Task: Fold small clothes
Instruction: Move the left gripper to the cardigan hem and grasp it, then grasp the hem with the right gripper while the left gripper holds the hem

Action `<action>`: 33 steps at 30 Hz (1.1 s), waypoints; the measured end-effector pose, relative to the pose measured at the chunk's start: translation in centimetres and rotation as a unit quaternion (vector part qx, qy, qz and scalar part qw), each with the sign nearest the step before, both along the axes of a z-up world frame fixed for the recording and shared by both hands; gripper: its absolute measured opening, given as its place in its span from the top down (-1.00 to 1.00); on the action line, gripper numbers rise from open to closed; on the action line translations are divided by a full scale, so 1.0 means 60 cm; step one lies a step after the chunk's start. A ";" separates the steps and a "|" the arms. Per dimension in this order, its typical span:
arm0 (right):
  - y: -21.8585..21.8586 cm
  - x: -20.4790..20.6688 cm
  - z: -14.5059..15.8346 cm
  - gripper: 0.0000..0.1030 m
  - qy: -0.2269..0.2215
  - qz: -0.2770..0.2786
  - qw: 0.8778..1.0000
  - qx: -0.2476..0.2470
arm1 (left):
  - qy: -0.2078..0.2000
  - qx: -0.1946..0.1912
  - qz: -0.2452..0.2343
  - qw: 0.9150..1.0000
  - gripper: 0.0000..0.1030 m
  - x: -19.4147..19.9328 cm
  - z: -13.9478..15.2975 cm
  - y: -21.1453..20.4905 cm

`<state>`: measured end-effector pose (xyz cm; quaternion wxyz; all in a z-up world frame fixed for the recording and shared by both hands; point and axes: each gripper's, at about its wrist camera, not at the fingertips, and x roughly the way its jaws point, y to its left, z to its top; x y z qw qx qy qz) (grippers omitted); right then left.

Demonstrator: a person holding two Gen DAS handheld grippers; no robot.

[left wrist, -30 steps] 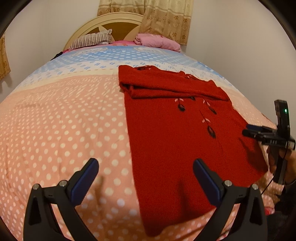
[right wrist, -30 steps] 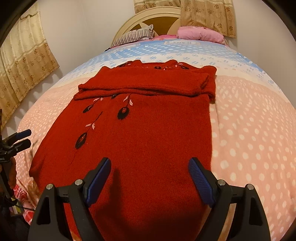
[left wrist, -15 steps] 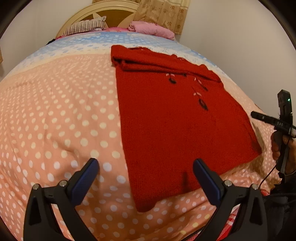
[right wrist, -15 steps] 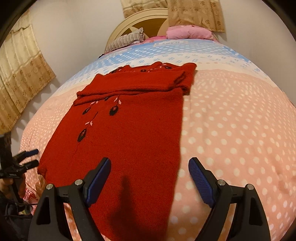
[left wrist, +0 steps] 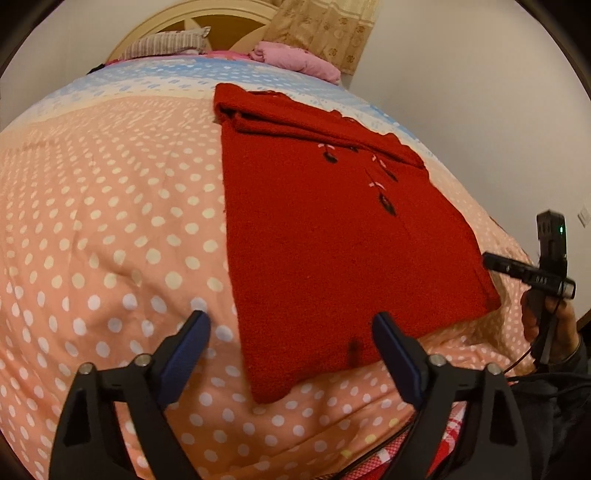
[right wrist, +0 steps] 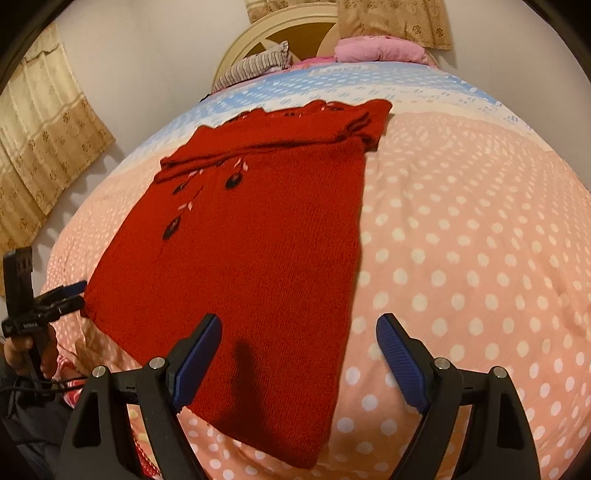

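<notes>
A red knit sweater (left wrist: 325,229) lies flat on the bed, sleeves folded across its chest and its hem toward me. My left gripper (left wrist: 291,343) hovers over the hem's near left corner. Its jaws are closing, but the pads touch no cloth and the corner lies below the gap. My right gripper (right wrist: 299,350) hangs open above the sweater (right wrist: 251,258) at the hem's right corner, holding nothing. Each gripper also shows in the other's view: the right gripper (left wrist: 517,269) beside the hem's far corner, the left gripper (right wrist: 66,295) at the opposite one, both held by hands.
The bed cover (left wrist: 110,221) is pink with white dots, turning blue near the headboard (right wrist: 280,33). A striped pillow (right wrist: 255,62) and a pink bundle (right wrist: 376,48) lie at the head. Curtains (right wrist: 40,147) hang on the left wall. The bed's foot edge runs just below the grippers.
Both grippers drew back toward the foot of the bed and outward, so the hem corners now sit between their fingers. The left fingers stand slightly closer together.
</notes>
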<state>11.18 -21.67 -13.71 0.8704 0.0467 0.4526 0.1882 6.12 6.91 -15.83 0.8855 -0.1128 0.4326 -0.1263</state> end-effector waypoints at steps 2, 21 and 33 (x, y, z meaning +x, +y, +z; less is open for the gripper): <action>0.000 -0.005 -0.004 -0.68 0.003 0.002 1.000 -0.001 | 0.007 -0.014 -0.008 1.000 -0.51 -0.007 0.002 0.000; -0.010 -0.067 -0.012 -0.68 0.031 0.046 0.998 0.027 | 0.034 -0.084 -0.005 0.996 0.82 -0.009 -0.001 0.033; -0.043 -0.081 -0.021 -0.23 0.058 0.033 0.994 0.083 | 0.040 -0.107 0.010 0.993 0.61 -0.002 -0.010 0.041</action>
